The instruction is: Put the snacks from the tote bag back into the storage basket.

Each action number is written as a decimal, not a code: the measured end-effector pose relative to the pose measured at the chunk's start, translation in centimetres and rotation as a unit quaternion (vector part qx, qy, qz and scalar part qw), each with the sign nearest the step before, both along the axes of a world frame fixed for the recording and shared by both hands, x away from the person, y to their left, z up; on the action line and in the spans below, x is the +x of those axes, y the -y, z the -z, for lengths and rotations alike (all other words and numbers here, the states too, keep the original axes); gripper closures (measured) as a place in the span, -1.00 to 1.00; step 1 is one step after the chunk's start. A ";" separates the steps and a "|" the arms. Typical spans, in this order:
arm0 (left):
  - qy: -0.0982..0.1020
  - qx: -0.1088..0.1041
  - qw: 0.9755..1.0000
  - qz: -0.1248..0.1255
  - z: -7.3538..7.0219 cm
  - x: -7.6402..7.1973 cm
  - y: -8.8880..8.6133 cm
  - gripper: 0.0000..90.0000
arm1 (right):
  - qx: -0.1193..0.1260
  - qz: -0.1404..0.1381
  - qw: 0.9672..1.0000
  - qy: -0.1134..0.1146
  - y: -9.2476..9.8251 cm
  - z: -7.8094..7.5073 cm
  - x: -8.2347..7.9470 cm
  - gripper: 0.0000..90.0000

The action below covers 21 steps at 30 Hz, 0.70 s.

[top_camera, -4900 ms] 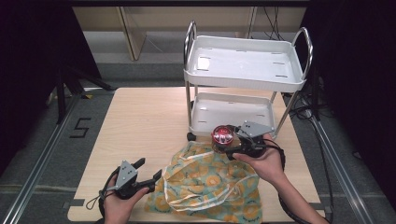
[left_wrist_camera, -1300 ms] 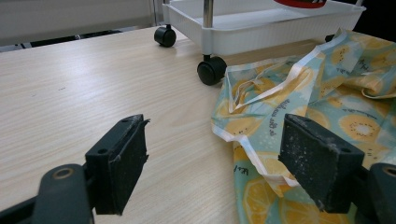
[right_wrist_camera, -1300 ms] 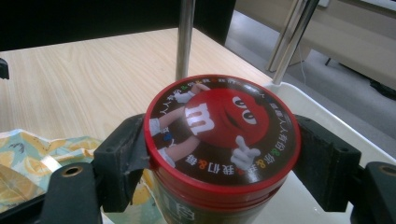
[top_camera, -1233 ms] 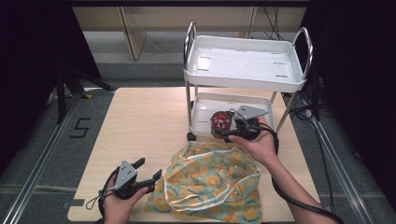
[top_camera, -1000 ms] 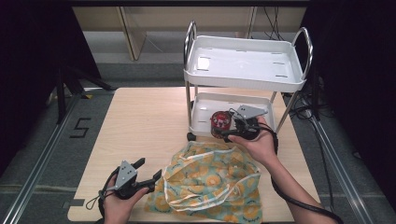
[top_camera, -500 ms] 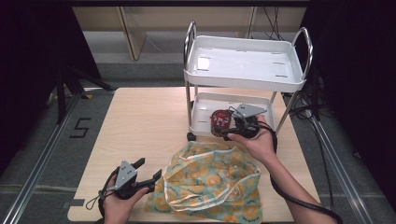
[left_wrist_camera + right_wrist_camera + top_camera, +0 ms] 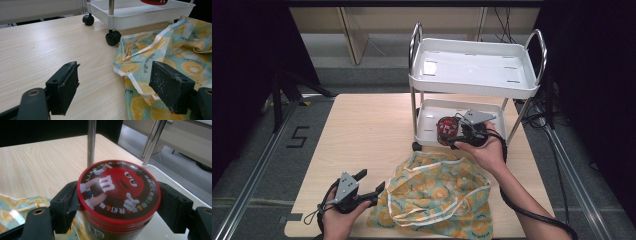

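Resting my left gripper (image 7: 371,183) on the table (image 7: 362,125) with jaws spread wide, empty, beside the fruit-print bag (image 7: 437,195), I clamped the red-lidded candy tin (image 7: 118,192) in my right gripper (image 7: 455,134) over the cart's lower tray (image 7: 427,112). Its round wall could have slipped, or clipped the cart post (image 7: 91,142).

Left gripper (image 7: 371,184) is resting low with fingers (image 7: 63,88) spread apart; right gripper (image 7: 455,131) is reaching forward, fingers (image 7: 65,203) clamping.
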<state>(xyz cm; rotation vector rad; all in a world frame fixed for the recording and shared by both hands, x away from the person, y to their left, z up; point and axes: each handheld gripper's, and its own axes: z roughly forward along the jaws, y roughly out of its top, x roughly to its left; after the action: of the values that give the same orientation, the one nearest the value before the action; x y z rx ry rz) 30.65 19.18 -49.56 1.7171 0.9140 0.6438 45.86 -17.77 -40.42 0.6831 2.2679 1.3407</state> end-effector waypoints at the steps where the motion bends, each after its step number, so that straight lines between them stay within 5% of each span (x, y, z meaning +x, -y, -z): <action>1: 0.000 0.000 1.000 0.000 0.0 0.0 0.0 -0.50 | 0.001 -0.001 1.000 -0.001 0.0 0.0 0.0 -0.42; 18: 0.003 -0.003 1.000 0.003 0.0 0.1 0.0 -0.50 | 0.003 0.007 1.000 -0.006 -0.5 0.0 0.5 -0.42; 21: 0.004 -0.003 1.000 0.003 0.0 0.1 0.0 -0.50 | -0.010 0.008 1.000 0.008 -0.5 0.1 0.8 -0.42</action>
<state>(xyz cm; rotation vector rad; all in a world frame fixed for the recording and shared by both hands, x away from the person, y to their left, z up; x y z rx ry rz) 30.71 19.22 -49.57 1.7107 0.9043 0.6424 46.70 -17.31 -40.48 0.6804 2.2565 1.3087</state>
